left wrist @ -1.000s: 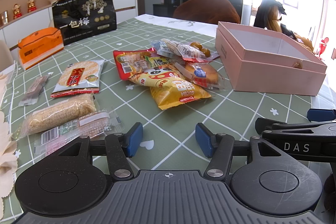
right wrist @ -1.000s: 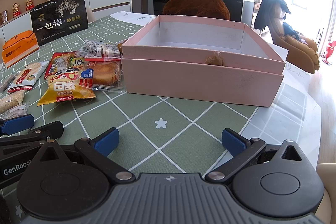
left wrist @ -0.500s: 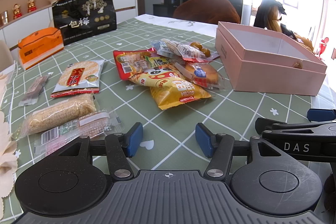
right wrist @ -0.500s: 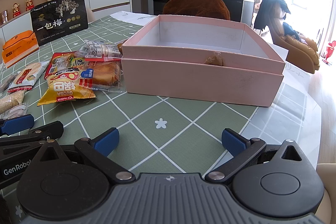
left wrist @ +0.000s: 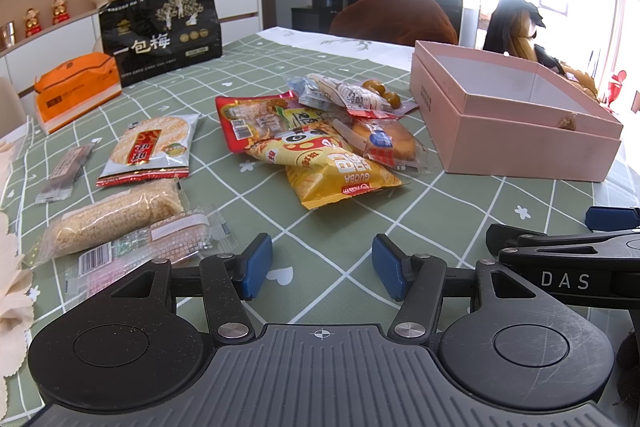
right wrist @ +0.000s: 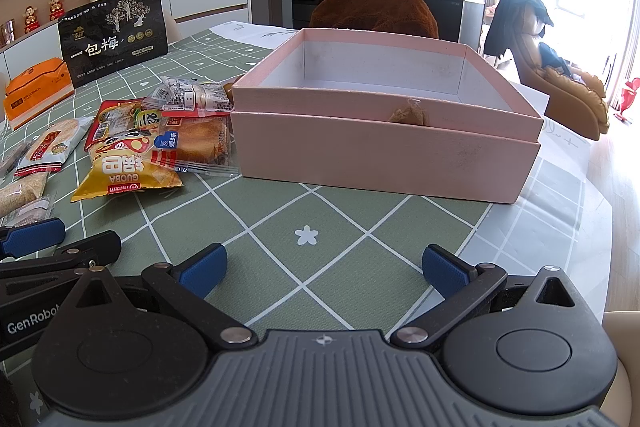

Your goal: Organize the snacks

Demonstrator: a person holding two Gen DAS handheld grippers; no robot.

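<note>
Several snack packets lie on the green checked tablecloth (left wrist: 344, 227): a yellow Guoba bag (left wrist: 336, 171), a red packet (left wrist: 256, 121), a wrapped bun (left wrist: 384, 143), a rice cracker pack (left wrist: 150, 149) and a sesame bar (left wrist: 116, 217). An open, empty pink box (right wrist: 384, 131) stands right of them; it also shows in the left wrist view (left wrist: 516, 119). My left gripper (left wrist: 322, 263) is open and empty, low over the cloth in front of the snacks. My right gripper (right wrist: 322, 271) is open and empty in front of the box.
A black standing bag (left wrist: 160, 31) and an orange box (left wrist: 76, 87) stand at the far left of the table. A brown chair back (right wrist: 372, 11) rises behind the pink box. The table edge (right wrist: 560, 227) runs close to the right of the box.
</note>
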